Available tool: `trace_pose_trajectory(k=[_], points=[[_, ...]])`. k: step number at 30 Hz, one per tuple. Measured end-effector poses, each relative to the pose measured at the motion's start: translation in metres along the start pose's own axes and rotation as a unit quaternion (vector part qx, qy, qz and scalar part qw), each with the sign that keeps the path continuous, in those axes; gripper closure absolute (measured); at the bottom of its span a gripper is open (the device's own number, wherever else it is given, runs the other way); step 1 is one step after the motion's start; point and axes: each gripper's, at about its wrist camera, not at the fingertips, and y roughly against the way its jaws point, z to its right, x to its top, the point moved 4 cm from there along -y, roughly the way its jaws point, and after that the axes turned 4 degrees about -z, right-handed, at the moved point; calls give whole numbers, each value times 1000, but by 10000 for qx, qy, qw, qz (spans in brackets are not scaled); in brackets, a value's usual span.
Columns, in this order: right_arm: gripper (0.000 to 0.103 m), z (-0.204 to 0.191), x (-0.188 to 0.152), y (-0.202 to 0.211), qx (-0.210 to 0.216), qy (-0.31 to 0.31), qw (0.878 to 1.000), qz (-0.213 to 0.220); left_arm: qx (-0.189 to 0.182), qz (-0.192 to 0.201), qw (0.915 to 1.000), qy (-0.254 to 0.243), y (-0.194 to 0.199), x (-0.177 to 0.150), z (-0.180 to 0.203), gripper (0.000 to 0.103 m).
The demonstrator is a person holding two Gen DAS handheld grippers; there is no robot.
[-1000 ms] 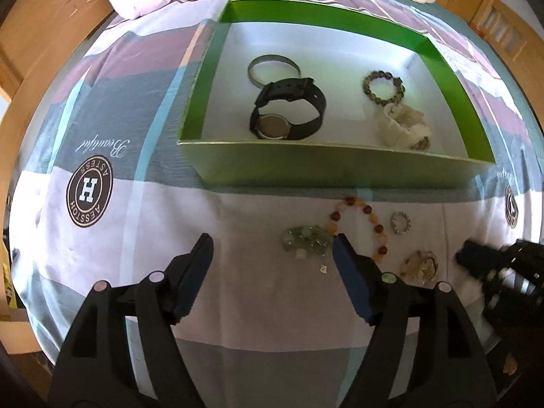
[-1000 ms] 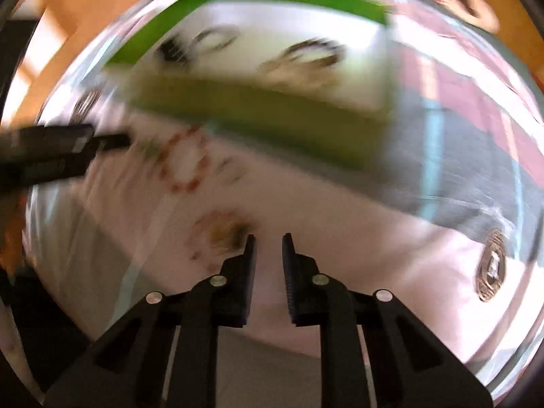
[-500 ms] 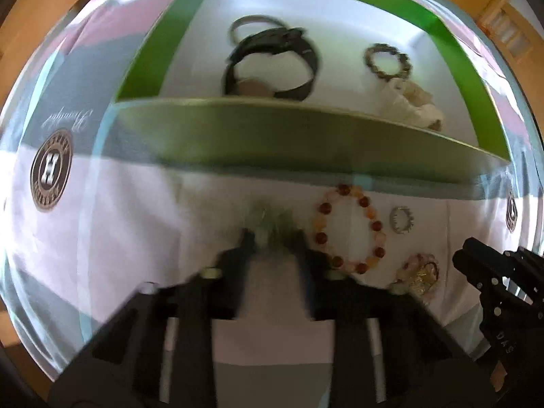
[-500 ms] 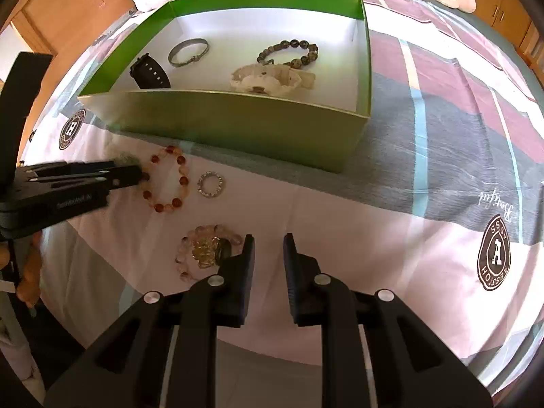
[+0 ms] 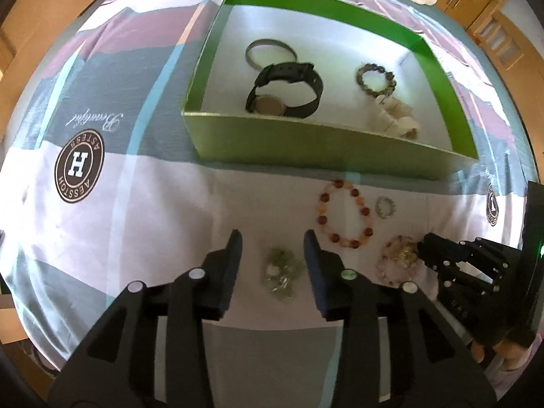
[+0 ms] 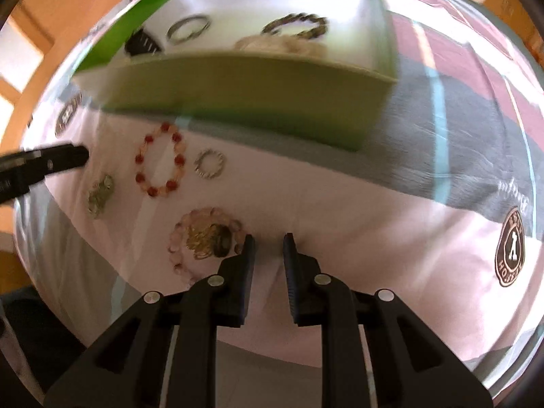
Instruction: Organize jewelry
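Your left tool (image 5: 272,238) points down at the bed, its jaws having just been opening, and the pale green bead bracelet (image 5: 281,272) lies loose between them, untouched by either pad. At its 1 o'clock lies the red-and-orange bead bracelet (image 5: 345,214), with a small silver ring (image 5: 385,206) just beside that. Your right tool (image 6: 268,248) stands narrowly open on nothing, its left fingertip against the pink bead bracelet (image 6: 204,234). At 12 o'clock, the green box (image 5: 306,139) holds a black watch (image 5: 285,90).
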Motion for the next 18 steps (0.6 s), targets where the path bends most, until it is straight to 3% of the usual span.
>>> trace_pose_trajectory(k=[3, 6, 12, 14, 15, 18], points=[[85, -6, 0, 2, 50, 101, 9999, 54, 77, 19, 10000, -57, 0, -1, -3, 61], [103, -10, -1, 5, 110, 194, 9997, 102, 221, 103, 9995, -193, 2, -2, 0, 52], [103, 1, 6, 29, 172, -69, 9980, 605, 335, 114, 9989, -312, 1, -4, 6, 48], [102, 2, 7, 30, 312, -70, 9980, 540, 397, 122, 9986, -340, 0, -4, 6, 45], [99, 1, 6, 29, 364, -47, 9983, 458, 420, 125, 9984, -359, 0, -5, 7, 44], [78, -8, 1, 17, 259, 192, 9992, 242, 460, 123, 9980, -412, 1, -7, 8, 42]])
